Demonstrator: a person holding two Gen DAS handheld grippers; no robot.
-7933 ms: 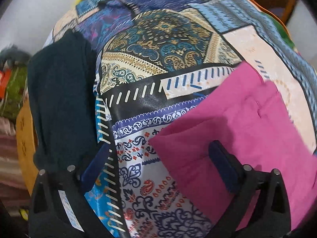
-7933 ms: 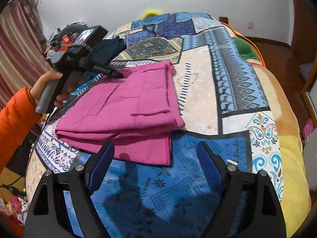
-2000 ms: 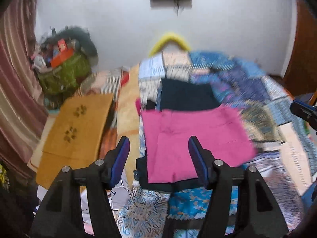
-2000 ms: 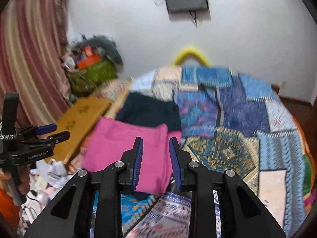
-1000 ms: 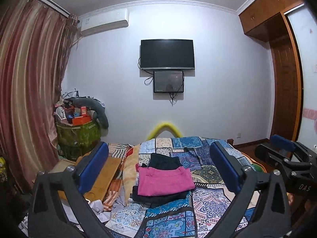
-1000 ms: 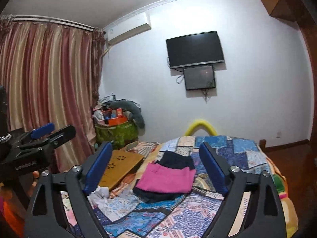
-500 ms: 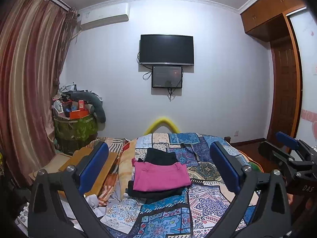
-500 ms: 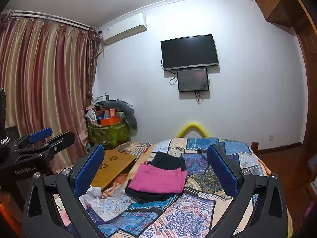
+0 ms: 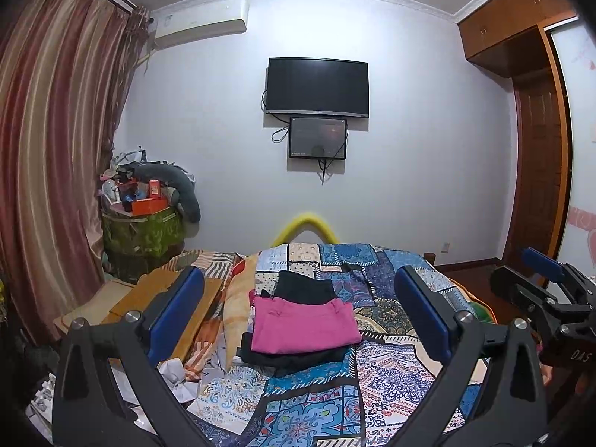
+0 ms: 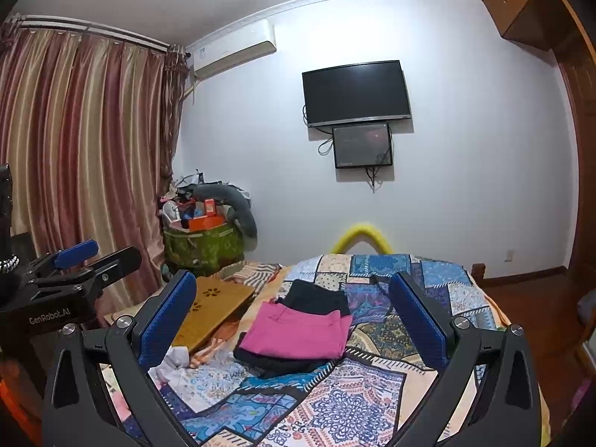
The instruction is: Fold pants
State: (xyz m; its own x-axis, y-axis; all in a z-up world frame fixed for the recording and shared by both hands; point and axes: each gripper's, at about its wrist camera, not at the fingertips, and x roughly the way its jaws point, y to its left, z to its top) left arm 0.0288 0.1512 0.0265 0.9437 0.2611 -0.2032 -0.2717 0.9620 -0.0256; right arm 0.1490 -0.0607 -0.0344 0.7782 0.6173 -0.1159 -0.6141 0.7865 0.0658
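Pink pants (image 9: pixel 303 324) lie folded into a flat rectangle on the patchwork bed (image 9: pixel 376 372), stacked on a dark folded garment (image 9: pixel 294 357) with another dark garment (image 9: pixel 303 287) just behind at 12 o'clock. From the left hand-held gripper (image 9: pixel 298 313) the pants sit dead ahead at 12 o'clock, framed between its blue pads, well apart from them. From the right hand-held gripper (image 10: pixel 292 320) they also fall between the pads, a touch toward 11 o'clock. Both tools are spread wide and carry nothing. Each one shows at the edge of the other's view: the right at 3 o'clock in the left view (image 9: pixel 547 294), the left at 9 o'clock in the right view (image 10: pixel 74 272).

The rectangle's long axis runs across the bed, roughly 9 to 3 o'clock, with its short edges facing the bed's sides. Neither tool is clearly nearer; the left looks squarer to the stack. By my reading the fold looks finished, the pants resting neatly and both tools held clear. Any further move would mean reaching straight forward and down onto the near long edge.
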